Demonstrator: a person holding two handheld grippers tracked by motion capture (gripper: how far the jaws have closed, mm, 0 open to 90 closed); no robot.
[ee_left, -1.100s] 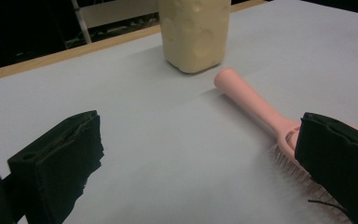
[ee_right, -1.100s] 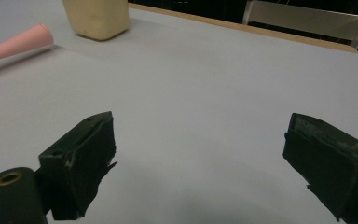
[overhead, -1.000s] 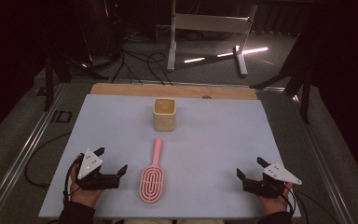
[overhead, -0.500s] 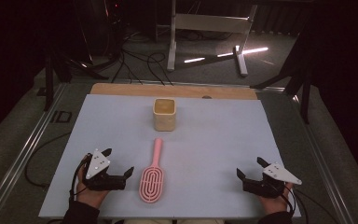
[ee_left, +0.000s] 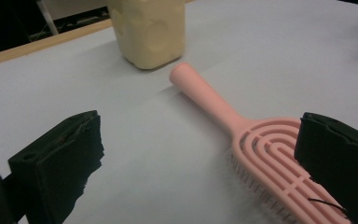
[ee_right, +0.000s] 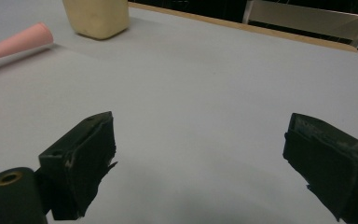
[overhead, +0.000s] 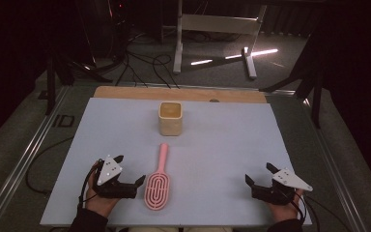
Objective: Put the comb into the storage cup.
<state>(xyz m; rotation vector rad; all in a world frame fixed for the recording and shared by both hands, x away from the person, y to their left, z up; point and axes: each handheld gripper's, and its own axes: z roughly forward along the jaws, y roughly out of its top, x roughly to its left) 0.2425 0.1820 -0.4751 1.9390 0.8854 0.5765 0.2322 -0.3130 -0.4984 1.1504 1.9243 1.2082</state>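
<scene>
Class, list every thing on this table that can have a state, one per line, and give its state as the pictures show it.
Pink hairbrush: lying flat, handle toward the cup, not gripped.
Cream cup: upright, open at the top, standing clear of the brush handle.
Left gripper: jaws open, one jaw beside the brush head.
Right gripper: jaws open, holding nothing.

No legible text, label, brand, number or sign appears in any view. The pink hairbrush (overhead: 158,181) and the cream container (overhead: 170,118) carry no markings. The grey plates on the left gripper (overhead: 131,171) and right gripper (overhead: 258,175) show small dark dots only, no characters. The table surface (overhead: 222,145) is unprinted.
</scene>
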